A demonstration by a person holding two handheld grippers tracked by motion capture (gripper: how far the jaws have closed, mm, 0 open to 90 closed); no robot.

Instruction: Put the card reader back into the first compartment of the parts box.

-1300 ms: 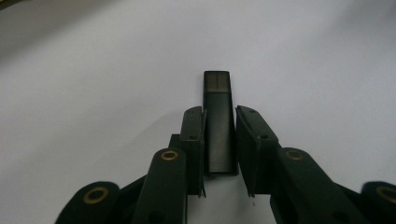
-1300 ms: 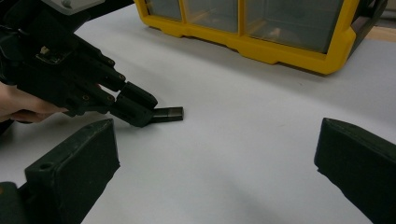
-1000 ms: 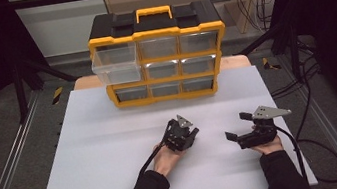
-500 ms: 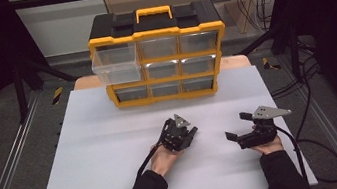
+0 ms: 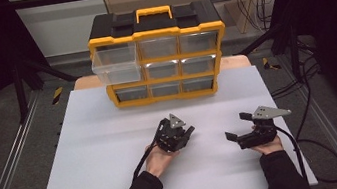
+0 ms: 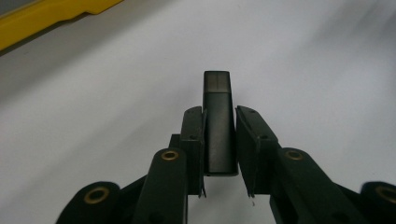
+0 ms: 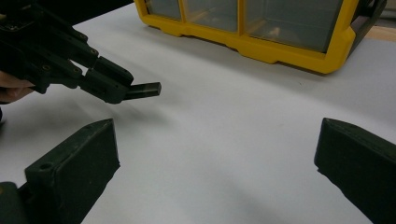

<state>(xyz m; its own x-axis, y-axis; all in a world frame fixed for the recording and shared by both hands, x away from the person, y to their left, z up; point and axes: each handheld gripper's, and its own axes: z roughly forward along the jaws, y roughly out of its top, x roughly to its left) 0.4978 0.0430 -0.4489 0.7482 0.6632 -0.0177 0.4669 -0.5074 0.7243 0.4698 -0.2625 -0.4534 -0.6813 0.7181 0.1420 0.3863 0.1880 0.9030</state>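
Left gripper (image 6: 219, 140) is clamped on a small black bar (image 6: 218, 126), pads squeezing its two long flat sides at the lower half, the free end sticking out past the fingertips. In the right gripper view the same bar (image 7: 144, 90) pokes level out of the left gripper (image 7: 119, 91), off the white table (image 5: 114, 148), in front of the yellow drawer cabinet (image 5: 159, 55) and well apart from it. In the high view the left gripper (image 5: 179, 136) sits in front of the cabinet's middle column; the right gripper (image 5: 237, 137) is further to the side of it, jaws spread wide, nothing between them. The cabinet's top-left drawer (image 5: 115, 64) stands pulled out, looks like the likely drop target. The bar looks rigid, light, hard plastic or metal with a smooth matte face: probably won't deform, but could pivot or slide if gripped near one end. The flat sides are the right place to hold; a grip nearer mid-length would resist twisting better. Low breakage risk.
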